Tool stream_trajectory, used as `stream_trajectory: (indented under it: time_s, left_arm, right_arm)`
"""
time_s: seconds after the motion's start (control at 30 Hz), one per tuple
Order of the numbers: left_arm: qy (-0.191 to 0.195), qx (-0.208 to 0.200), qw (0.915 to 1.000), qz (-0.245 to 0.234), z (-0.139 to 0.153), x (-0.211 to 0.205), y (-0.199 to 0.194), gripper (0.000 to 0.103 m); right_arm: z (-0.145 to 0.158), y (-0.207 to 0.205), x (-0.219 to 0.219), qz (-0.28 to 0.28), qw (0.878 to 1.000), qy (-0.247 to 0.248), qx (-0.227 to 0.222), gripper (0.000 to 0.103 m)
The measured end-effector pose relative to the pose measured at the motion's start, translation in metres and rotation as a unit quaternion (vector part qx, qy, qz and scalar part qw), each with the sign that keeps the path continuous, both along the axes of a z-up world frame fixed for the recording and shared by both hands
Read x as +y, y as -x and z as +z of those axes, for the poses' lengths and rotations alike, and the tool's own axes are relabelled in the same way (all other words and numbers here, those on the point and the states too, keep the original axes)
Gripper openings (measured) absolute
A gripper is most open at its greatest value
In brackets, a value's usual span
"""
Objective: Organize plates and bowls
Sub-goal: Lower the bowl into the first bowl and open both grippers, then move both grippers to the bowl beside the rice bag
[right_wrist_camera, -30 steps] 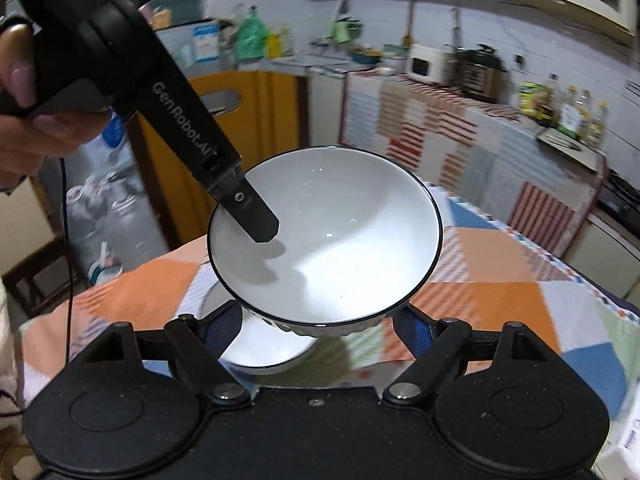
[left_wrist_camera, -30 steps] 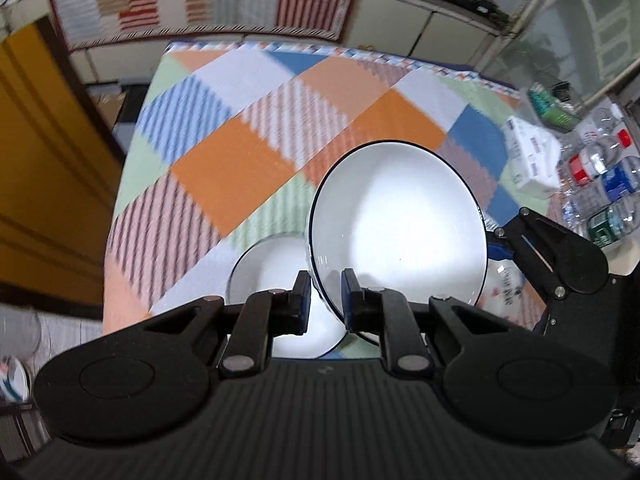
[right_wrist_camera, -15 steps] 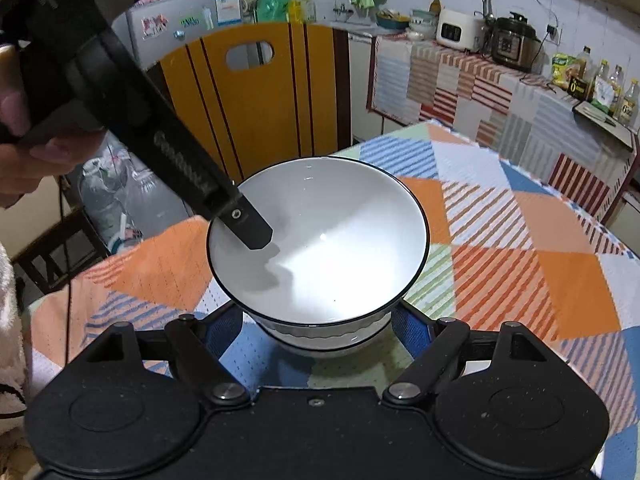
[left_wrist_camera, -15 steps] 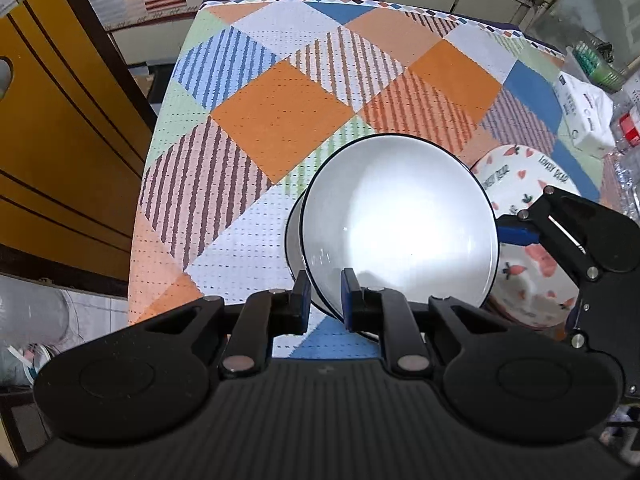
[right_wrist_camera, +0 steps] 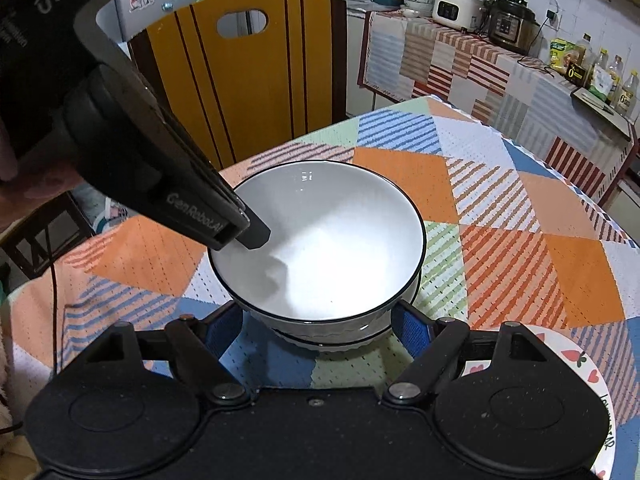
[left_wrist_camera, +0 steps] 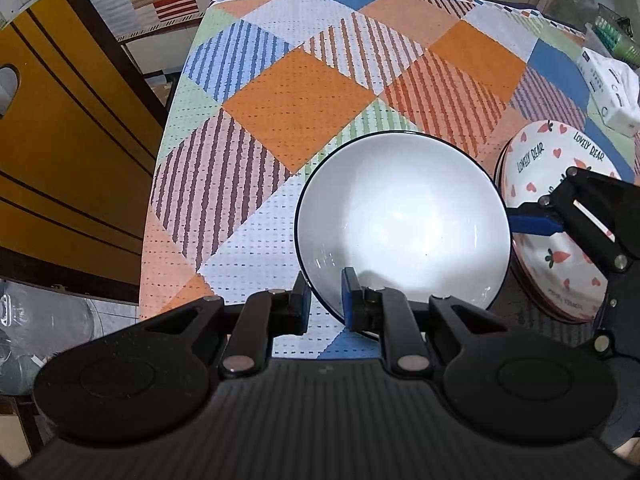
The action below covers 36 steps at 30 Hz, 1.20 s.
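Note:
A white bowl with a dark rim (left_wrist_camera: 404, 228) (right_wrist_camera: 320, 240) sits nested in a second like bowl (right_wrist_camera: 340, 340) on the checked tablecloth. My left gripper (left_wrist_camera: 326, 300) is shut on the top bowl's near rim, one finger inside. It shows in the right wrist view as a black finger (right_wrist_camera: 224, 216) reaching into the bowl. My right gripper (right_wrist_camera: 316, 328) is open, its blue pads (right_wrist_camera: 412, 330) on either side of the bowls. A stack of "Lovely Bear" plates (left_wrist_camera: 560, 216) stands right of the bowls.
A tissue pack (left_wrist_camera: 608, 88) lies at the table's far right. A yellow chair (right_wrist_camera: 248, 80) stands behind the table's left edge. The tablecloth (left_wrist_camera: 340, 92) stretches away beyond the bowls. A kitchen counter with appliances (right_wrist_camera: 500, 20) is in the background.
The held bowl has come down from the air onto the second bowl and now sits nested in it. The right gripper has stayed open around it.

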<state>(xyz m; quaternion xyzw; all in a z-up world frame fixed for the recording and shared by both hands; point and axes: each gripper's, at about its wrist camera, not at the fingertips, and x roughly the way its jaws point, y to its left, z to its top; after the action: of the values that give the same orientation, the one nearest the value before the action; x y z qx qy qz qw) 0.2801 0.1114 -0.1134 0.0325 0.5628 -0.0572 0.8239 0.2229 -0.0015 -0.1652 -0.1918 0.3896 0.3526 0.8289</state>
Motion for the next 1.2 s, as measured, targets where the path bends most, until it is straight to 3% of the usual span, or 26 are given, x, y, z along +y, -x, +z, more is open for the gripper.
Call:
stream_trajectory:
  time_s: [0.3, 0.57, 0.9, 1.2]
  left_arm:
    - [-0.073, -0.055, 0.9956, -0.022, -0.016, -0.023, 0.010, 0.017]
    - [-0.067, -0.067, 0.9954, -0.007, 0.003, -0.016, 0.016, 0.018]
    - [-0.010, -0.037, 0.9992, -0.013, 0.041, -0.025, 0.041, 0.034]
    - [0.049, -0.058, 0.9951, -0.063, 0.086, -0.070, 0.068, 0.038]
  right_arm:
    - [-0.005, 0.004, 0.002, -0.017, 0.999, 0.024, -0.015, 0.082]
    - [0.010, 0.013, -0.023, -0.066, 0.998, -0.019, -0.015, 0.082]
    - [0.050, 0.046, -0.095, -0.181, 0.980, -0.080, -0.031, 0.083]
    - [0.065, 0.090, -0.170, -0.270, 0.960, -0.067, -0.037, 0.083]
